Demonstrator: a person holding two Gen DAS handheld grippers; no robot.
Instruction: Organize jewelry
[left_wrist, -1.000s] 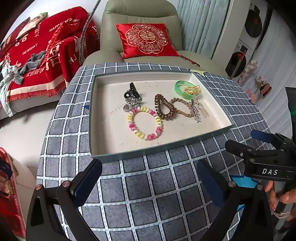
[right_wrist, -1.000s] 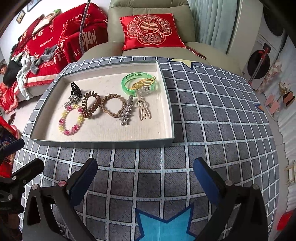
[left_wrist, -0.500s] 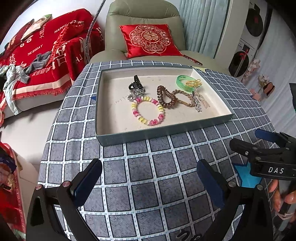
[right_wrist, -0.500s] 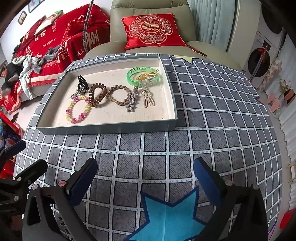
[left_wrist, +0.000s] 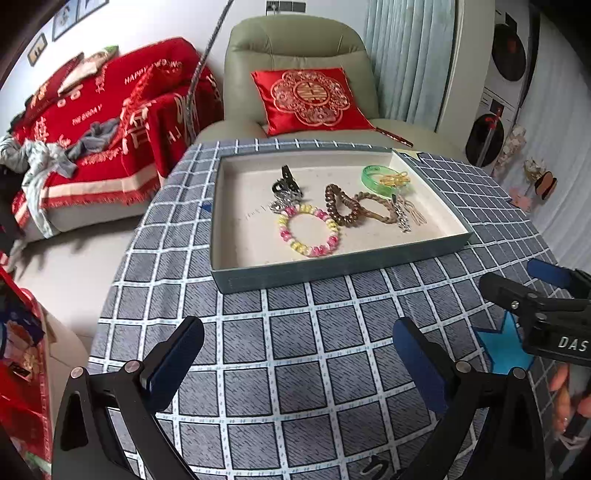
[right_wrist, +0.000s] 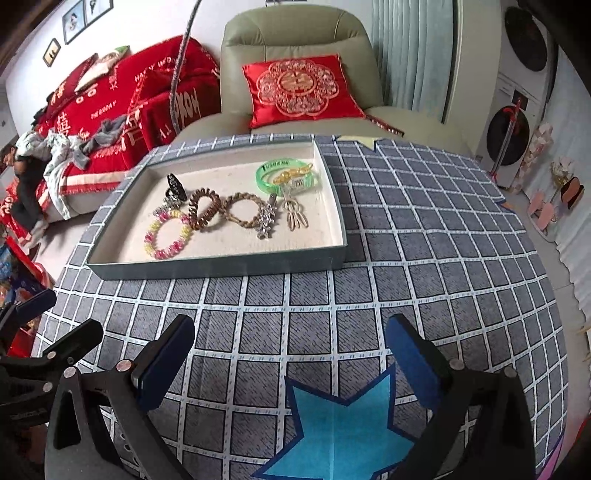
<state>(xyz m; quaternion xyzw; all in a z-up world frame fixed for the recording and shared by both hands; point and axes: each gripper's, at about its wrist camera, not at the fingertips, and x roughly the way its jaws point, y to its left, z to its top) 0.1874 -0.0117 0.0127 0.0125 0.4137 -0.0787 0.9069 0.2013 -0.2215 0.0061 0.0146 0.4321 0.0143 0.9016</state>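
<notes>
Hovering over the near desk (right_wrist: 424, 258), my left fingers (left_wrist: 177, 354) and right fingers (right_wrist: 166, 354) spread wide and empty, jewelry in the far tray (right_wrist: 221, 264), beaded bracelet (right_wrist: 168, 236) nearest left, green bangle (right_wrist: 286, 175) far right.

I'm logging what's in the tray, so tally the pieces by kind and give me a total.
Bracelets and bangles: 2 (beaded, green)
Hair ties: 2 (coil, braided)
Clips and pins: 5
Total: 9
</notes>
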